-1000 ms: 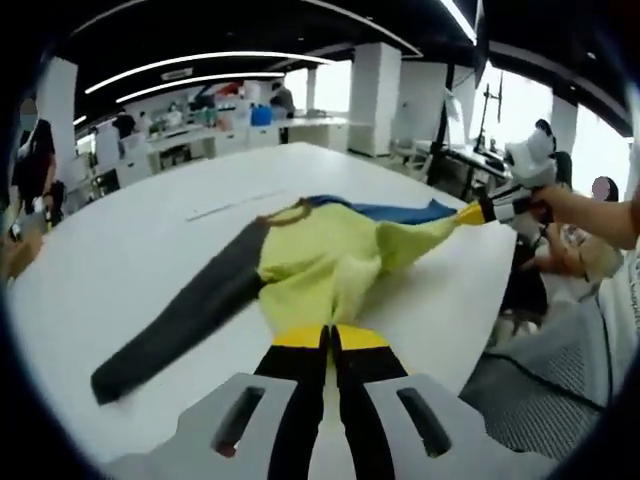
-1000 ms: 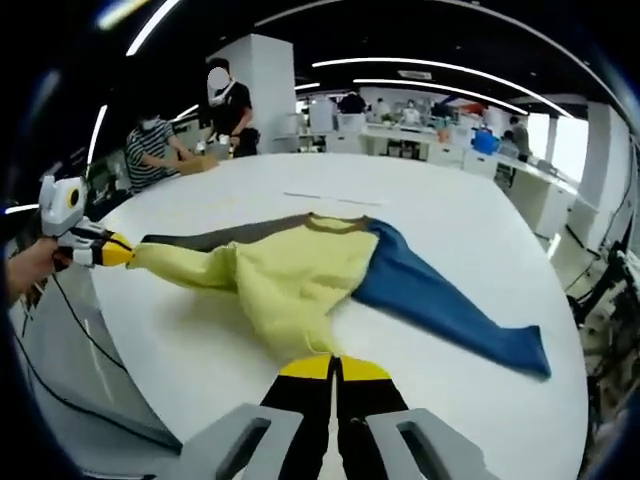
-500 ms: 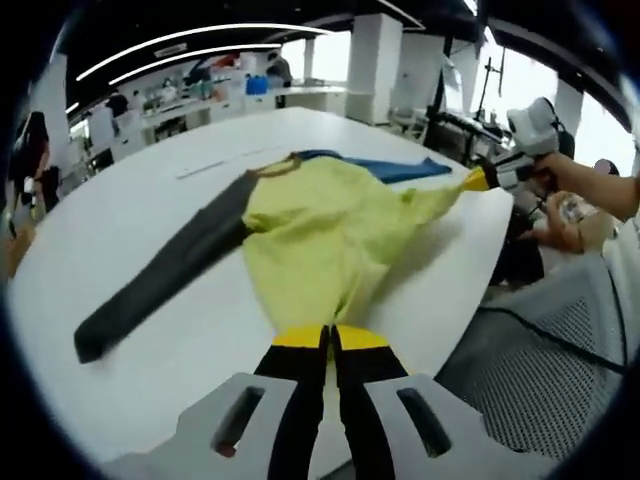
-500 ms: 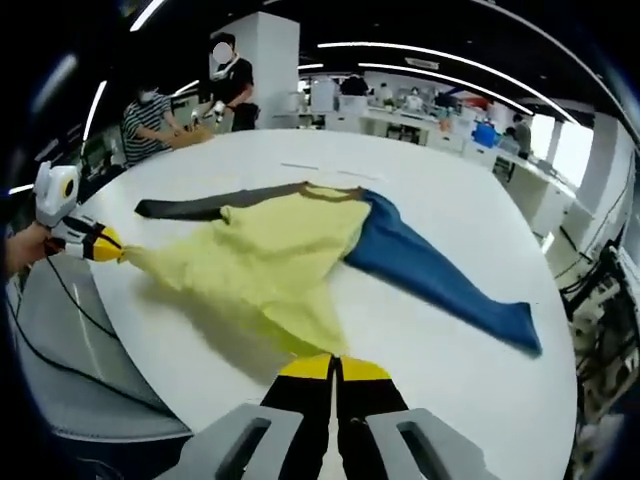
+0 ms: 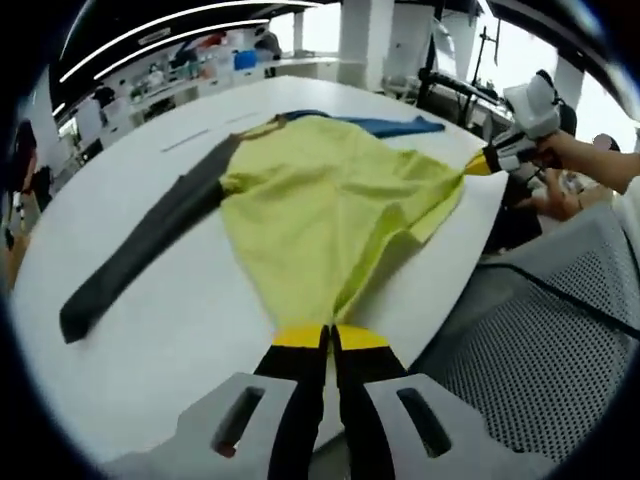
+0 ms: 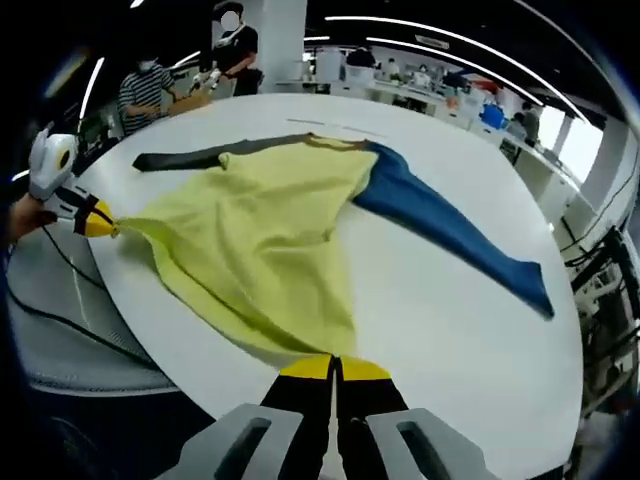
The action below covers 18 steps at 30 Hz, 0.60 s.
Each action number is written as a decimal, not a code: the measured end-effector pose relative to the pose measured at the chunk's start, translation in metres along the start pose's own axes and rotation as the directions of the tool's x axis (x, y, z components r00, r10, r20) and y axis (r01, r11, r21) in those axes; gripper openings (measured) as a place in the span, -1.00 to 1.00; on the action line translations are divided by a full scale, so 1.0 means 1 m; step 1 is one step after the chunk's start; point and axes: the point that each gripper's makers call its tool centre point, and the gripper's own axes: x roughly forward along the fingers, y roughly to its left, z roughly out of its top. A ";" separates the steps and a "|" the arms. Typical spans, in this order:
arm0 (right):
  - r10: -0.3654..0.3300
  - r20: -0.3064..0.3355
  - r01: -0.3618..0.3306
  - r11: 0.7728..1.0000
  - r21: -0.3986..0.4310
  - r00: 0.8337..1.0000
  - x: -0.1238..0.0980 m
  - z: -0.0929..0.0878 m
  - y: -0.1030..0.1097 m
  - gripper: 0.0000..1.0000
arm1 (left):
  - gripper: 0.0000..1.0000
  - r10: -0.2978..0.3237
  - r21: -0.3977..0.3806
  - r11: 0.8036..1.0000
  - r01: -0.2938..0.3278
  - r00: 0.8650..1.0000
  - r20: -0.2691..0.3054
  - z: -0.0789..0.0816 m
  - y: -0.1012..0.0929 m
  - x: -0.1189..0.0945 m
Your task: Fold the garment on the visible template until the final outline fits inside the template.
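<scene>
On a large white round table, one garment lies spread out: a yellow-green body with a dark grey sleeve on one side and a blue sleeve on the other. The left gripper has its jaws pressed together on one bottom corner of the garment's hem, near the table's edge. The right gripper has its jaws clenched on the other bottom corner, and in the left gripper view it appears at upper right in a person's hand. The hem is stretched taut between the two, and part of it seems to hang past the table edge.

Risks, as a judgement: a further pull towards the edge could drag the body of the garment off the table, away from any template. No template outline can be made out in either view. Uneven tension could slip a corner from the jaws or bunch the cloth.

Count: one garment, two sleeves, two grippers, one table. Several people stand or sit at other tables in the background.
</scene>
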 end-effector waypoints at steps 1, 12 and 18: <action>0.002 -0.006 -0.002 1.000 0.005 1.000 0.000 -0.003 0.001 -1.00 | -1.00 -0.002 0.000 1.000 0.002 1.000 -0.002 -0.001 -0.001 0.000; -0.031 -0.035 0.031 0.999 -0.007 0.999 0.000 -0.015 -0.007 -1.00 | -1.00 0.004 -0.005 1.000 -0.004 1.000 -0.028 -0.011 0.000 0.002; -0.017 -0.039 0.017 1.000 -0.004 0.999 0.000 -0.017 -0.004 -1.00 | -0.97 -0.016 0.014 1.000 0.017 0.999 -0.034 -0.011 -0.006 0.002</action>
